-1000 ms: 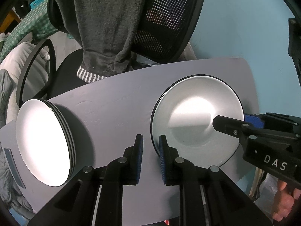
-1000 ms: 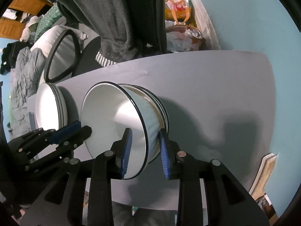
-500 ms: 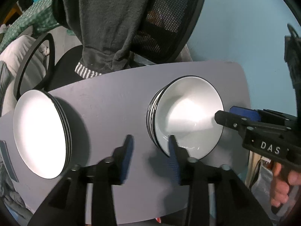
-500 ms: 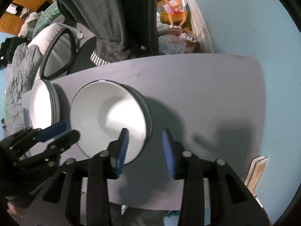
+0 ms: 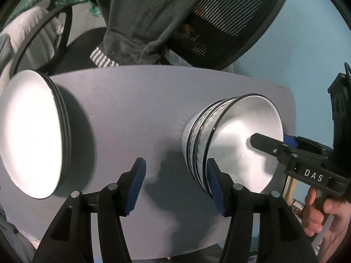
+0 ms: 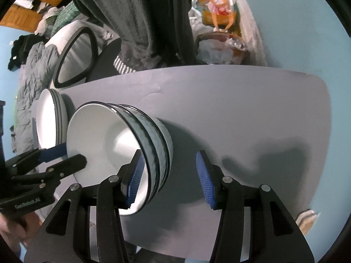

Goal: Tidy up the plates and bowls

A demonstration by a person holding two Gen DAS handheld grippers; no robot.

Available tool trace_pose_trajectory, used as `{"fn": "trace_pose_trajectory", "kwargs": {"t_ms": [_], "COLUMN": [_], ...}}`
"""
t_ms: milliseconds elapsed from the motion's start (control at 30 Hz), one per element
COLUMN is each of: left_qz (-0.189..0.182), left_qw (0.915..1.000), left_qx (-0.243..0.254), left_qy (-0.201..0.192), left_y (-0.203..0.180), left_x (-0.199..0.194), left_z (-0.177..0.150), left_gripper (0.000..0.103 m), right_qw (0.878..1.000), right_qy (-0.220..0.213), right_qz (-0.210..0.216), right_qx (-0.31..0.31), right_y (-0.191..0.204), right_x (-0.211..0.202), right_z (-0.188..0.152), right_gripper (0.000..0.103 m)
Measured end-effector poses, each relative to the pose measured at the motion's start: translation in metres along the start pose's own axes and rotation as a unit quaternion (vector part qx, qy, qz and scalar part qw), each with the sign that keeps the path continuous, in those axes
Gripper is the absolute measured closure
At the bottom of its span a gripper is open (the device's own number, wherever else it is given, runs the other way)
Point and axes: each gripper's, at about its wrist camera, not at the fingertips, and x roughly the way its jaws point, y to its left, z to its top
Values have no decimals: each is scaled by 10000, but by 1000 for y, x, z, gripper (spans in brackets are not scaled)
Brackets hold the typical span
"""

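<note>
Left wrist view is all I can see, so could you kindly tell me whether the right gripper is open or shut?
Observer: The right gripper is open, its pads wide apart.
Operator: Thank you. Is it gripping the stack of bowls?
Observer: No. One pad sits by the top rim of the stack of bowls; the other is out over the bare table.
Operator: And what lies beyond the table's far edge?
Observer: An orange-handled bag, among other clutter.
</note>
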Motion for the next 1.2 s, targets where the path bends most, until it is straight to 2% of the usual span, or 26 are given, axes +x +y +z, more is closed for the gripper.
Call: {"fn": "trace_pose_trajectory", "kwargs": {"t_ms": [333, 567, 667, 700, 733, 967, 1200], "left_qz": [-195, -381, -581, -671, -757, -439, -213], "left_qw": [9994, 9989, 9980, 9974, 9968, 9990, 9997], "left_qx": [-238, -245, -221, -217, -195, 44, 119], "left_qy": [182, 155, 145, 151, 149, 70, 64], "left_y": [1, 2, 2, 1, 0, -8, 10], "left_x": [21, 23, 22, 22, 21, 15, 7], "left_z": [-1, -3, -3, -3, -3, -8, -26], "left_gripper": [46, 48, 63, 73, 76, 77, 78], "right_qw": [9986, 9969, 9971, 9972, 9973, 9979, 9969], "right_qy": [228, 282, 289, 285, 282, 225, 321], "right_qz": [470, 722, 667, 641, 616, 270, 217], "right_qx": [-52, -149, -227, -264, -295, -541, -683], "right_y": [-8, -6, -2, 0, 1, 13, 32], "right_x": [19, 20, 20, 20, 20, 18, 25], "right_z": [11, 16, 17, 17, 17, 16, 7], "right_gripper": [54, 72, 73, 73, 73, 73, 75]}}
